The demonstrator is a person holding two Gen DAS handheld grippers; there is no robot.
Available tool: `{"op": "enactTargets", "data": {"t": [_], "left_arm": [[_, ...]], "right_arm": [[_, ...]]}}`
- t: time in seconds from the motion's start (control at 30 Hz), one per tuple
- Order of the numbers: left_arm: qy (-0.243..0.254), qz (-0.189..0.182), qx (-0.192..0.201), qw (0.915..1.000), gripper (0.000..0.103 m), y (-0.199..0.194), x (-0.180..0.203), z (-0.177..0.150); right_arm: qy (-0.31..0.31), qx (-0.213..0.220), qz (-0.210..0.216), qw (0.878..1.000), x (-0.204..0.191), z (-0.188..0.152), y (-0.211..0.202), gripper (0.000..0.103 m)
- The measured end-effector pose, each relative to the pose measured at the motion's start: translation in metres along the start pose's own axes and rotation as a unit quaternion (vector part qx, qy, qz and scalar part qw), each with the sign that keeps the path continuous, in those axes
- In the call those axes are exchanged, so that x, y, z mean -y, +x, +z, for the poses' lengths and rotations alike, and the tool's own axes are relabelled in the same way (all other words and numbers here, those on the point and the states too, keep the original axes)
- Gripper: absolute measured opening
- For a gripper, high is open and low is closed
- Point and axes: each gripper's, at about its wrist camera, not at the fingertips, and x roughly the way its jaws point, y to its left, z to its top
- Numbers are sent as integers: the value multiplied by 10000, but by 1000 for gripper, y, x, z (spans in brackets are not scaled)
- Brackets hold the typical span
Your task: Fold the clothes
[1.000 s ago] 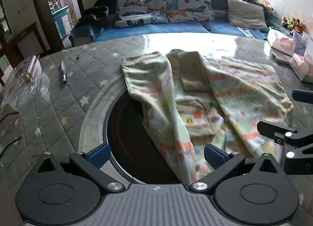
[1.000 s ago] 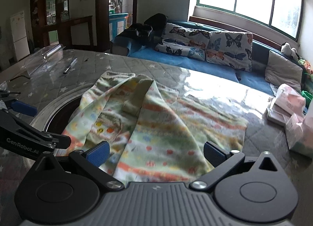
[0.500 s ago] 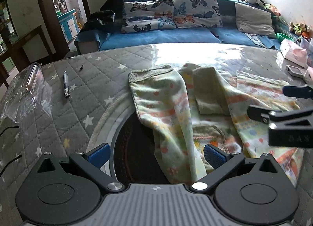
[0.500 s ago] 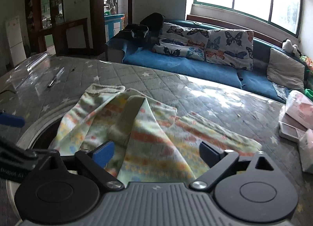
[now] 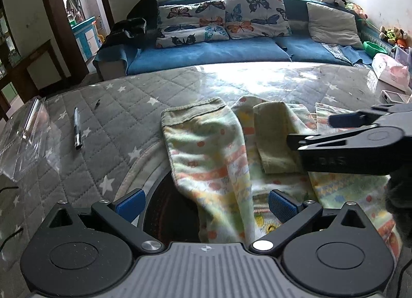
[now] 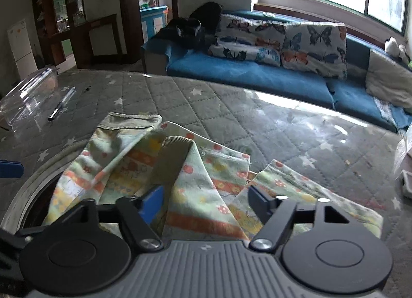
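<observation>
A small pale-green garment with orange and yellow print (image 5: 219, 153) lies rumpled on the grey star-quilted table (image 5: 116, 117), partly over a dark round opening (image 5: 170, 210). It also shows in the right wrist view (image 6: 195, 184). My left gripper (image 5: 204, 201) is open, low over the garment's near edge. My right gripper (image 6: 206, 202) is open with a raised fold of the cloth between its blue pads (image 6: 152, 202). In the left wrist view the right gripper (image 5: 309, 130) reaches in from the right over an olive cuff (image 5: 275, 138).
A pen (image 5: 77, 130) and a clear plastic box (image 5: 20, 141) lie at the table's left. A tissue pack (image 5: 391, 71) and a small box (image 5: 394, 97) sit at the right edge. A blue sofa with butterfly cushions (image 5: 224, 25) stands behind the table.
Both grippers have moved forward over the garment. The right gripper's jaws have narrowed around a raised fold, and it has moved left across the left wrist view.
</observation>
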Motion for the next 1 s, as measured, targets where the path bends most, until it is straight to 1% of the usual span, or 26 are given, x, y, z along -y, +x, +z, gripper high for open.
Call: {"op": "enactTargets", "data": {"t": [0.03, 0.07, 0.13, 0.17, 0.2, 0.23, 0.3, 0.33, 0.4, 0.43, 0.5, 0.53, 0.6, 0.63, 0.7, 0.77, 0.8, 1.0], "left_arm": [[16, -11, 22, 10000, 103, 1, 2, 2], [37, -23, 50, 10000, 103, 3, 4, 4], [85, -46, 103, 9999, 103, 6, 8, 9], [113, -55, 102, 9999, 102, 10, 10, 10], [142, -63, 93, 9998, 102, 13, 12, 12], [170, -71, 83, 9998, 101, 17, 15, 13], [198, -75, 66, 9998, 89, 23, 17, 14], [208, -75, 58, 9997, 86, 26, 18, 14], [220, -84, 43, 9997, 72, 30, 19, 13], [210, -99, 28, 9997, 68, 31, 18, 12], [143, -85, -52, 9998, 44, 34, 14, 9], [98, -80, -81, 9999, 40, 35, 12, 8], [17, -84, -80, 9999, 25, 33, 5, 5], [-20, -92, -69, 9999, 22, 32, 2, 4], [-79, -99, -13, 9999, 13, 26, -3, 1], [-129, -98, 48, 9999, 11, 20, -8, -1], [-159, -88, 83, 9998, 8, 16, -11, -3], [-499, 34, 225, 9985, 6, -8, -39, -15]], "right_arm": [[40, -46, 12, 10000, 2, 1, 4, 56], [74, -67, 18, 9999, 3, 1, 6, 52], [135, -72, 18, 9999, 7, -1, 8, 35], [151, -69, 7, 9999, 9, -2, 8, 29], [181, -60, 3, 9998, 12, -3, 5, 18], [220, -48, 19, 9997, 14, -4, 3, 11], [258, 19, -8, 9997, 19, -7, -5, 8], [272, 58, -31, 9996, 21, -8, -9, 7], [290, 135, -88, 9995, 26, -12, -19, 6], [316, 172, -122, 9993, 29, -13, -25, 6], [382, 249, -204, 9987, 35, -15, -36, 5], [431, 291, -241, 9984, 38, -17, -42, 5], [555, 373, -302, 9973, 46, -22, -55, 5], [617, 413, -333, 9967, 50, -25, -61, 5], [740, 503, -419, 9951, 59, -32, -76, 5], [828, 562, -496, 9937, 67, -38, -88, 5], [871, 592, -553, 9929, 72, -42, -96, 5], [1135, 807, -1031, 9849, 99, -76, -144, 5]]}}
